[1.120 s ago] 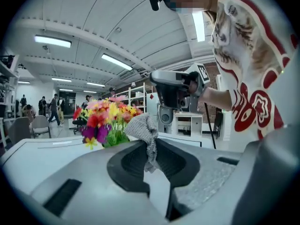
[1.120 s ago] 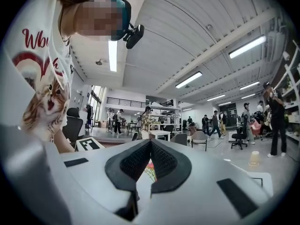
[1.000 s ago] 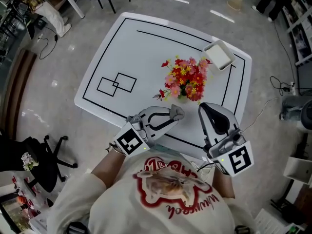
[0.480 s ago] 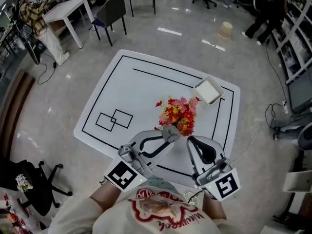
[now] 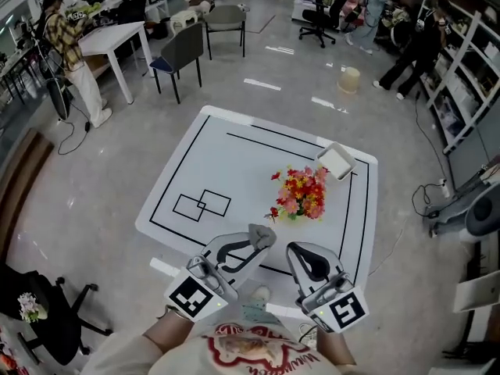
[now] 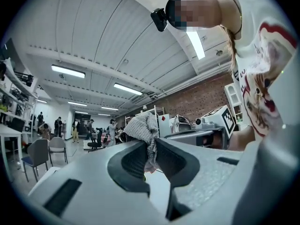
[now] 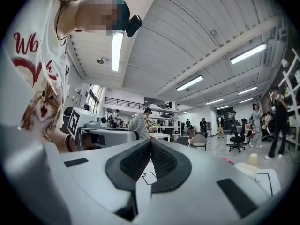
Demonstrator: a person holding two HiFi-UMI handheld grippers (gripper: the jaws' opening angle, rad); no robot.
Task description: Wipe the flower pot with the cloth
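A bunch of red, pink and yellow flowers (image 5: 301,198) stands on the white table (image 5: 234,162), right of its middle; the blooms hide the pot under them. My left gripper (image 5: 263,239) is shut on a crumpled grey cloth (image 5: 261,235) and hangs just off the table's near edge, short of the flowers. In the left gripper view the cloth (image 6: 140,129) bulges above the pinched jaws of the left gripper (image 6: 151,146). My right gripper (image 5: 292,250) is beside it, jaws together with nothing in them. The right gripper (image 7: 150,144) points level across the room.
A white square tray (image 5: 336,161) sits at the table's far right corner, behind the flowers. Black lines and two overlapping rectangles (image 5: 201,205) mark the tabletop. A grey chair (image 5: 183,49), a white desk (image 5: 117,33), a bucket (image 5: 348,79) and several people are farther off.
Both grippers have drawn back off the table toward the person, and the left one has risen with the cloth still in it. The head view now takes in more of the room.
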